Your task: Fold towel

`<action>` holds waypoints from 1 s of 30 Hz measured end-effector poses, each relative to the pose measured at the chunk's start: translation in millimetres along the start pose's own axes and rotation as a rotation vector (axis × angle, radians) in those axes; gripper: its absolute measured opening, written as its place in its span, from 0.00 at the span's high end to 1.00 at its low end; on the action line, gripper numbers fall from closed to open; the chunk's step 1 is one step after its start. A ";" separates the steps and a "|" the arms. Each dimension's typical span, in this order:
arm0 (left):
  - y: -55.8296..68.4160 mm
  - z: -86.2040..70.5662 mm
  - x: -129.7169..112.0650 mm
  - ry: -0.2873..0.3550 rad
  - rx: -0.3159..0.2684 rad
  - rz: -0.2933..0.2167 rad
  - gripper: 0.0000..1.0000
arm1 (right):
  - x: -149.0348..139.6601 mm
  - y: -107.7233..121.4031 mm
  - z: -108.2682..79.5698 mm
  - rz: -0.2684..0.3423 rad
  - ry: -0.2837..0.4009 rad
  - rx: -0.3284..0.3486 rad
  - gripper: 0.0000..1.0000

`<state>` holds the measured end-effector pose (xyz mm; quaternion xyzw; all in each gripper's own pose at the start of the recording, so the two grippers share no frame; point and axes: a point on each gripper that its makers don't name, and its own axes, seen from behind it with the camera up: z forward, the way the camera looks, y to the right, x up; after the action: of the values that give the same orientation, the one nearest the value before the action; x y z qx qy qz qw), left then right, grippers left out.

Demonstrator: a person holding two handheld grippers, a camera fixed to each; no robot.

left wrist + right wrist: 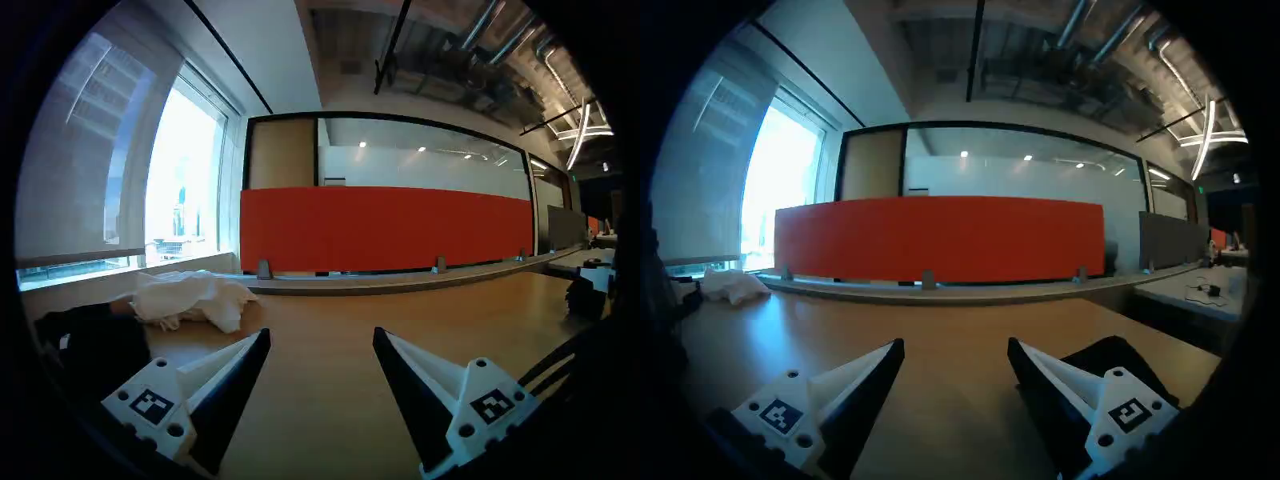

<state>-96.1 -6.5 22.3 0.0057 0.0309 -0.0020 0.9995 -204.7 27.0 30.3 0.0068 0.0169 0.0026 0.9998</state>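
Both sets of tongs were open and empty: left gripper [320, 332] and right gripper [955, 342] hovered low over the light wooden desk top [360, 352], jaws spread, nothing between them. The crumpled white cloth towel [192, 298] sat at the far left of the desk, near the window sill, well apart from both grippers, and just beside a dark object [88, 348] on its near-left side that was too shadowed to identify. Main risk: the towel was bunched, no corner or hem readable, so a pinch from there would likely catch several layers and lift a wad instead of one edge. Second risk: a reach in from the right could shove it into the dark object or toward the desk's far edge. The heap's long axis ran roughly left-right, parallel to the red partition panel [384, 228]; which way any corner pointed couldn't be told.
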 end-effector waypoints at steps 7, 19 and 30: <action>-0.5 -0.4 0.5 0.000 0.000 0.000 0.05 | 0.4 -0.1 0.1 0.000 0.000 0.000 0.00; -0.4 -0.8 2.2 0.000 0.000 0.000 0.05 | 0.5 0.6 0.6 0.000 0.000 0.000 0.00; -0.9 -0.5 2.2 -0.001 0.000 -0.002 0.05 | 0.7 0.3 -0.1 0.000 0.000 0.000 0.00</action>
<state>-93.9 -7.4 21.6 0.0056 0.0304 -0.0029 0.9995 -204.0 27.3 30.2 0.0068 0.0168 0.0025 0.9998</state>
